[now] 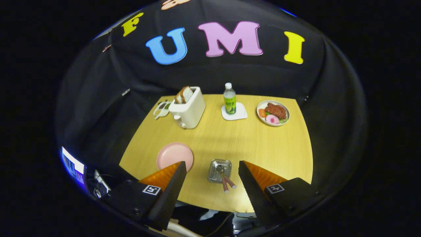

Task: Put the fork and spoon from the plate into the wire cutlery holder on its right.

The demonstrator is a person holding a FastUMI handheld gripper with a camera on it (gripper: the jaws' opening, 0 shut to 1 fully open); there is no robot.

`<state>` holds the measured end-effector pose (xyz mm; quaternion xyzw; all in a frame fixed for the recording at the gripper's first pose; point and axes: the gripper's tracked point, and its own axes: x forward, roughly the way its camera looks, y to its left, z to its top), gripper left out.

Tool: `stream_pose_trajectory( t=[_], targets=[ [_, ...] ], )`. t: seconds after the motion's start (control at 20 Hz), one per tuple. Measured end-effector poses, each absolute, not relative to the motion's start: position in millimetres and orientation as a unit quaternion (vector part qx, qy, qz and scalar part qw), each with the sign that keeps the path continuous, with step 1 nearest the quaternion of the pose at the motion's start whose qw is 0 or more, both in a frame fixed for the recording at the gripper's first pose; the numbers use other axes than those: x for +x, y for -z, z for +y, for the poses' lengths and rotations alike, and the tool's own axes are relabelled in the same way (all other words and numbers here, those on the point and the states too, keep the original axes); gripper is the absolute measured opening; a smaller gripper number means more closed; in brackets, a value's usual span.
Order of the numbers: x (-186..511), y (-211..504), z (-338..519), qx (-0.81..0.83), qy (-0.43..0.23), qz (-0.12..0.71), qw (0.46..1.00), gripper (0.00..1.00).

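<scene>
Now my gripper (212, 171) hangs wide open and empty above the table (263, 148). Between its fingers stands the holder (219, 170), with what look like the fork and spoon handles (227, 183) sticking out. Left of it sits the bare plate (173, 154).

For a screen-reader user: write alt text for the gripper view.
An open gripper hangs above a wooden table, with a wire cutlery holder holding two utensils between its fingers. An empty pink plate lies left; toaster, bottle and food plate beyond.
</scene>
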<state>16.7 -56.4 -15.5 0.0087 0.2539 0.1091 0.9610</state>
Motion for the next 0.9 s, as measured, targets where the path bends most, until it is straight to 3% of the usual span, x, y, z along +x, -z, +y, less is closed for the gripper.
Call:
stream_pose_trajectory(
  t=[0.45, 0.9],
  targets=[
    [-9, -80, -58, 0.004, -0.061, 0.026, 0.998, 0.99],
    [-26, -134, -32, -0.009, -0.065, -0.089, 0.994, 0.99]
  ],
)
